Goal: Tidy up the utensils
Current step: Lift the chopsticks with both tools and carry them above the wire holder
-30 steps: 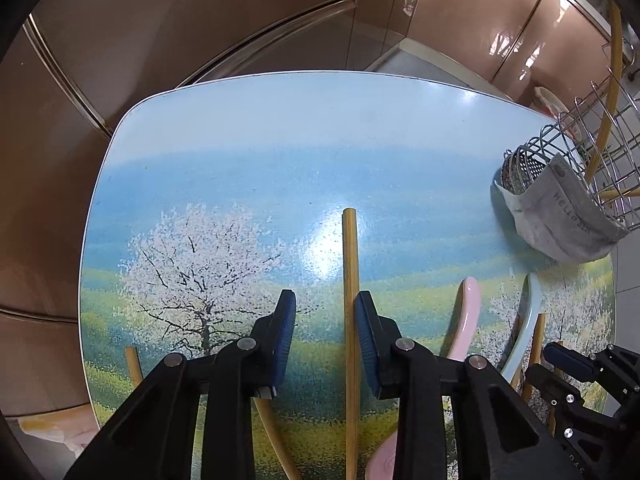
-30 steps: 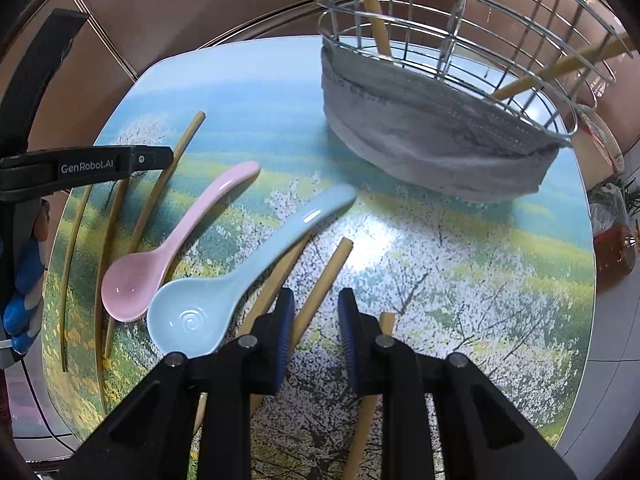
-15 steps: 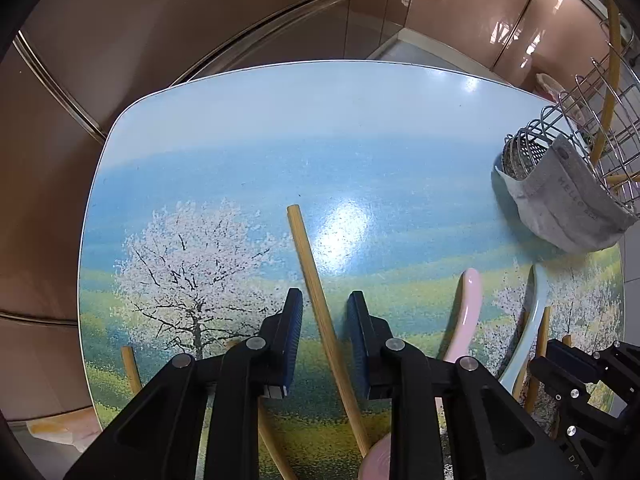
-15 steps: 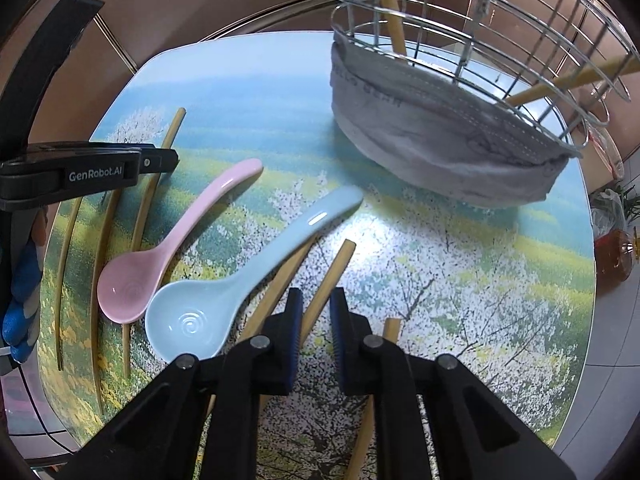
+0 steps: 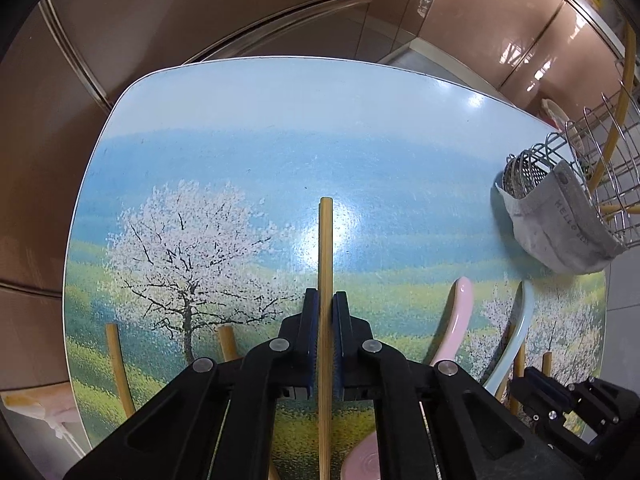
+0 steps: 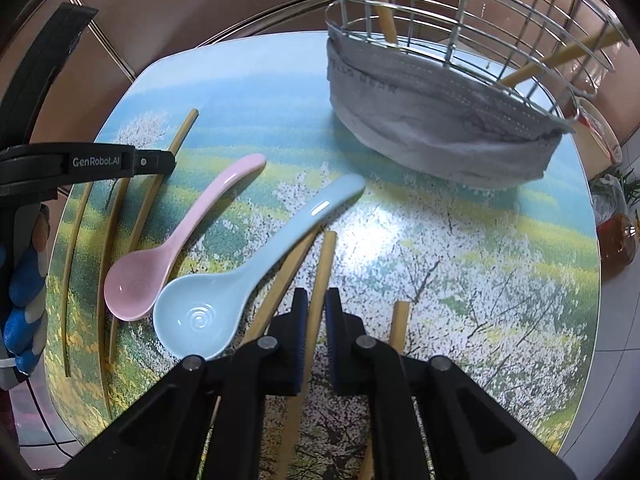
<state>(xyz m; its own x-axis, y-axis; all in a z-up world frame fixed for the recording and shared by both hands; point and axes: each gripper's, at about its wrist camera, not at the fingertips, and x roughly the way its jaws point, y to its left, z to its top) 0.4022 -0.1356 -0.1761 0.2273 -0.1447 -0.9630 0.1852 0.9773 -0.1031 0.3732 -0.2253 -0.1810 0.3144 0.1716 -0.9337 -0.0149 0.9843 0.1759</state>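
1. Chopsticks already stand in the wire holder (image 6: 460, 20), ahead of the right gripper (image 6: 316, 312).
2. Each gripper pinches one chopstick: left gripper (image 5: 326, 312), chopstick (image 5: 325, 240); right's chopstick (image 6: 326, 256).
3. Pink spoon (image 6: 160, 256), blue spoon (image 6: 240, 276) and other sticks remain on the table (image 6: 480, 260).

Bamboo chopstick (image 5: 325, 256) lay straight on tabletop, clamped w/ blue pads. 2nd chopstick (image 6: 323, 268) pinched too, angled beside blue spoon (image 6: 240, 276). Pink spoon (image 6: 168, 248) lay bowl-up just left of it. Wire holder (image 6: 460, 20) stood at far right w/ chopsticks inside.
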